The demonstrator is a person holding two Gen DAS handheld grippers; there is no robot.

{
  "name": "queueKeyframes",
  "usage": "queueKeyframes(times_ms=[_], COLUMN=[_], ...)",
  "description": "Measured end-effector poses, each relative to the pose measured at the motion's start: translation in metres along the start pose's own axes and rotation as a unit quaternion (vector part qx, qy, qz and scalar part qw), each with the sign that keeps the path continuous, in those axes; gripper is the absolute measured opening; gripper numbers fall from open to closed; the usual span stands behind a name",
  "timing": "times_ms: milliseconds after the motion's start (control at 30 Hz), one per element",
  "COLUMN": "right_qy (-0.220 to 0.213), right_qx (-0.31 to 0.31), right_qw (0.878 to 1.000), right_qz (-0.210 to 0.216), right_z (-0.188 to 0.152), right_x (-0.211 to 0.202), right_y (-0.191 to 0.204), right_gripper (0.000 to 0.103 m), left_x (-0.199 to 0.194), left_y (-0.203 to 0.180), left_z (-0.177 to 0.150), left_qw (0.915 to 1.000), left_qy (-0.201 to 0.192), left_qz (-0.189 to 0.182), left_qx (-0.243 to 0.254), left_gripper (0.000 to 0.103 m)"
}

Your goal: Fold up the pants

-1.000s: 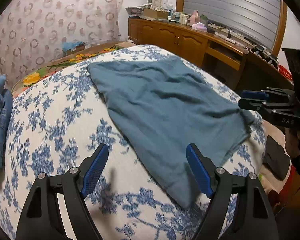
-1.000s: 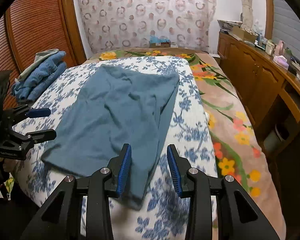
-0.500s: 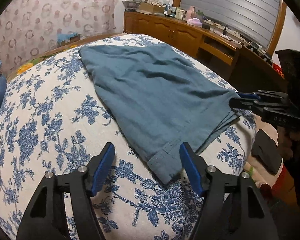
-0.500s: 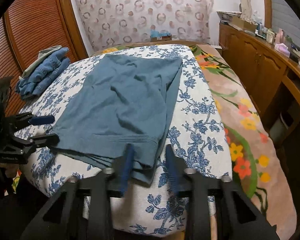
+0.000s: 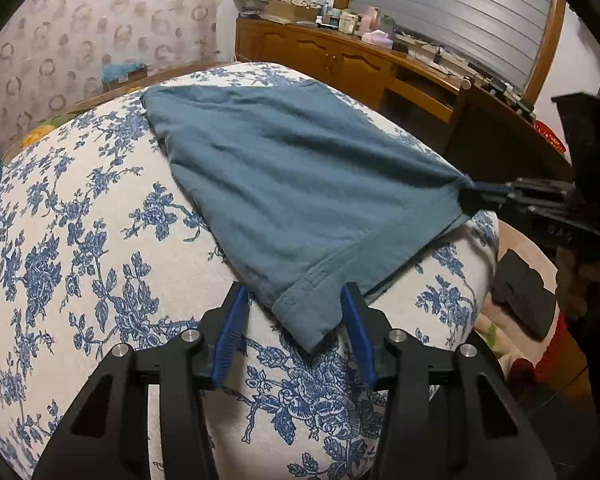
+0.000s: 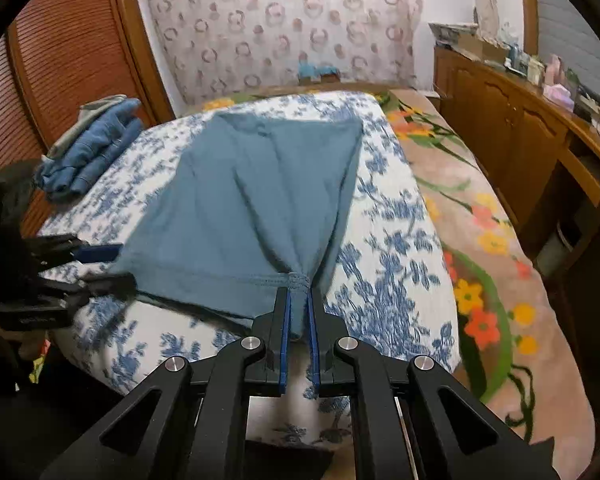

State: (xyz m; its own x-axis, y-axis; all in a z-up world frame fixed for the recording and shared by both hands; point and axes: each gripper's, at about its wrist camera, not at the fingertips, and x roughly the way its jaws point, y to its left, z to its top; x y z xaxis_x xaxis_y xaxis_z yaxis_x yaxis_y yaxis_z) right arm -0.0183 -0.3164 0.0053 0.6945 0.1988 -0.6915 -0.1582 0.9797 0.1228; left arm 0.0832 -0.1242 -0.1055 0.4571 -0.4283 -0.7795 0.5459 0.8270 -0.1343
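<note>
The teal pants (image 5: 300, 184) are lying flat on the blue-floral bedspread (image 5: 80, 240), hem end at the near edge of the bed and the far end reaching toward the patterned curtain (image 6: 284, 32). They already look doubled, one leg over the other.

Step in hand, as I read it: taking hold of the two near hem corners before carrying them up the bed for a crosswise fold.

Right gripper (image 6: 298, 300): jaws pressed together and pinching the right hem corner; cloth is bunching into a small gather between the blue pads, and creases are fanning out from that point. The left wrist view is showing the same pinch from the side (image 5: 472, 192).

Left gripper (image 5: 296, 308): jaws about half spread and closing, straddling the left hem corner. Fabric is sitting between the pads but they are not pressing on it yet; a gap is showing on each side.

Next move calls for: the left pinch finishing on the hem band, catching every layer, then both corners lifting evenly and travelling toward the far end, kept level so the fold lands square.

Surroundings: folded denim (image 6: 88, 148) is stacked on the far left of the bed, a flowered blanket (image 6: 480, 220) is lying to the right, and a wooden cabinet (image 6: 520, 128) is running along the wall.
</note>
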Motion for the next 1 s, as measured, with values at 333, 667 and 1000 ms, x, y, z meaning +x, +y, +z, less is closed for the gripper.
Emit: queueKeyframes(times_ms=[333, 667, 1000], right_qy=[0.0, -0.004, 0.003], right_qx=[-0.004, -0.001, 0.02], right_qw=[1.0, 1.0, 1.0], right_qz=[0.001, -0.012, -0.011], right_z=[0.006, 0.008, 0.0], right_x=[0.005, 0.007, 0.018], right_y=[0.003, 0.002, 0.003], right_gripper=[0.016, 0.034, 0.034], left_x=[-0.011, -0.011, -0.003], left_y=[-0.002, 0.003, 0.006], left_z=[-0.002, -0.002, -0.006], left_qw=[0.9999, 1.0, 1.0], left_qy=[-0.009, -0.006, 0.003], left_qz=[-0.007, -0.002, -0.001], left_qx=[0.011, 0.001, -0.002], left_gripper=[0.017, 0.017, 0.018])
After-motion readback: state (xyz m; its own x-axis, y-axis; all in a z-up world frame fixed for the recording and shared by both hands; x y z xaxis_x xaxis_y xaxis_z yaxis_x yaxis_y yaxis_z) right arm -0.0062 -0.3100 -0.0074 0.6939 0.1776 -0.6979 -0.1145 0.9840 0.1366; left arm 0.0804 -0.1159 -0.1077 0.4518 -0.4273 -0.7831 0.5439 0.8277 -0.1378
